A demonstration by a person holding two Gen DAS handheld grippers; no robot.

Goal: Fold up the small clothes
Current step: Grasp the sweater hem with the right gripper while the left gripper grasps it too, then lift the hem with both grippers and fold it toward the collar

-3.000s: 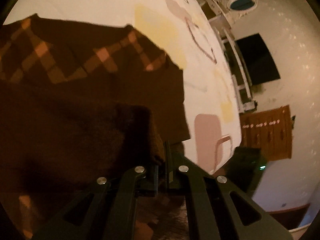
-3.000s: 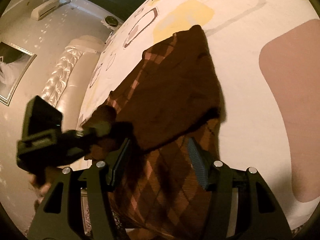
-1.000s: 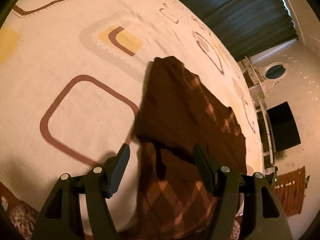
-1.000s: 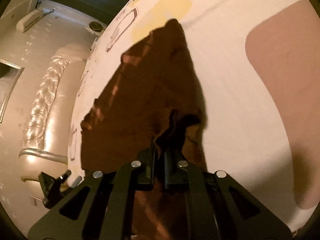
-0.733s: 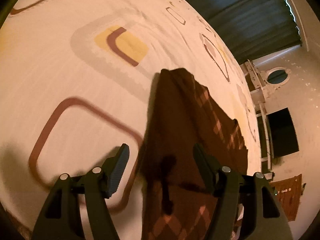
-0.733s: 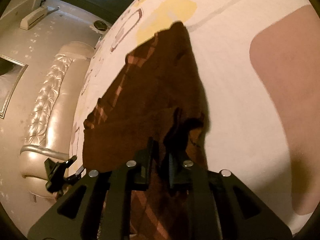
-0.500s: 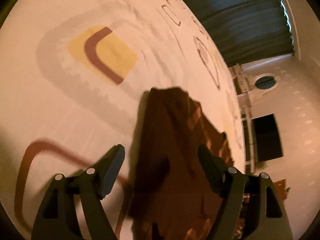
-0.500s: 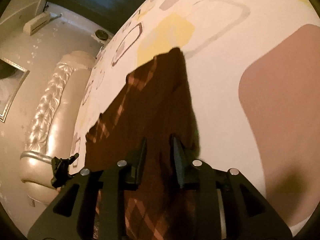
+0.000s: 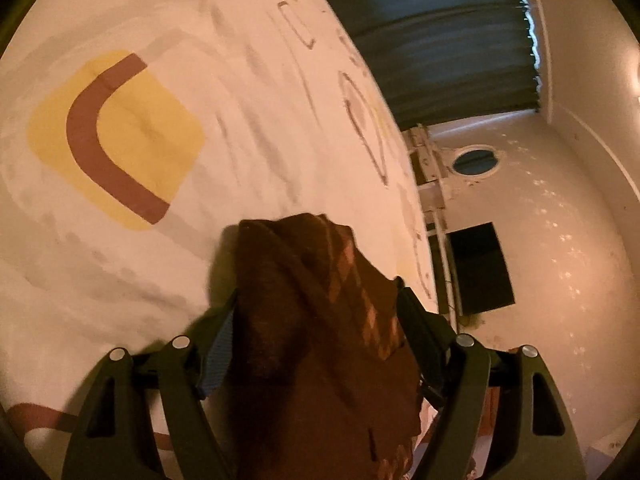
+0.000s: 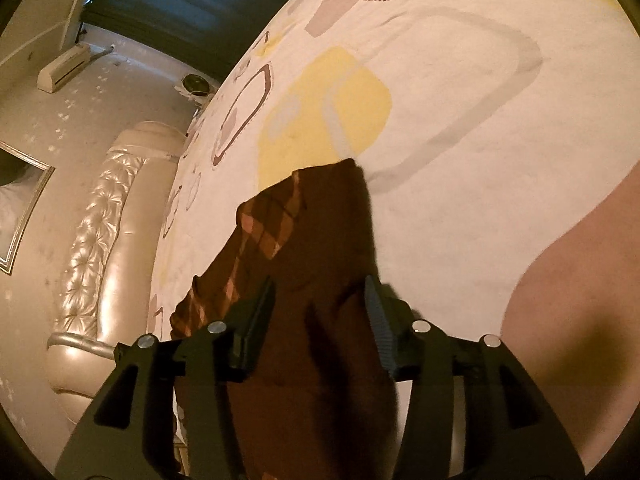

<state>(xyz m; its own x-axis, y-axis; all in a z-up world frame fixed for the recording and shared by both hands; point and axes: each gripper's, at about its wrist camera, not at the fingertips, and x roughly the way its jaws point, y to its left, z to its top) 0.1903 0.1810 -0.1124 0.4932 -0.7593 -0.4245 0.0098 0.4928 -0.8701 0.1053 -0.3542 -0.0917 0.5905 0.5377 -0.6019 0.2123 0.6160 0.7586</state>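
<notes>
Brown argyle garment (image 9: 320, 320) folded on patterned bed sheet (image 9: 120, 240). Left tongs (image 9: 316, 320) spread, straddling it. Right tongs (image 10: 320, 312) just been opening, pads clear, garment between.

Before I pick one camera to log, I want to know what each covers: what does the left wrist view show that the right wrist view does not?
Only the left wrist view shows the dark screen on the wall and the round window.

Only the right wrist view shows the padded headboard, the air conditioner and a picture frame.

Both show the brown checked garment lying on the patterned bedsheet, the dark curtain, and their own gripper with jaws open astride the cloth: left gripper, right gripper, whose jaws have just been opening.
</notes>
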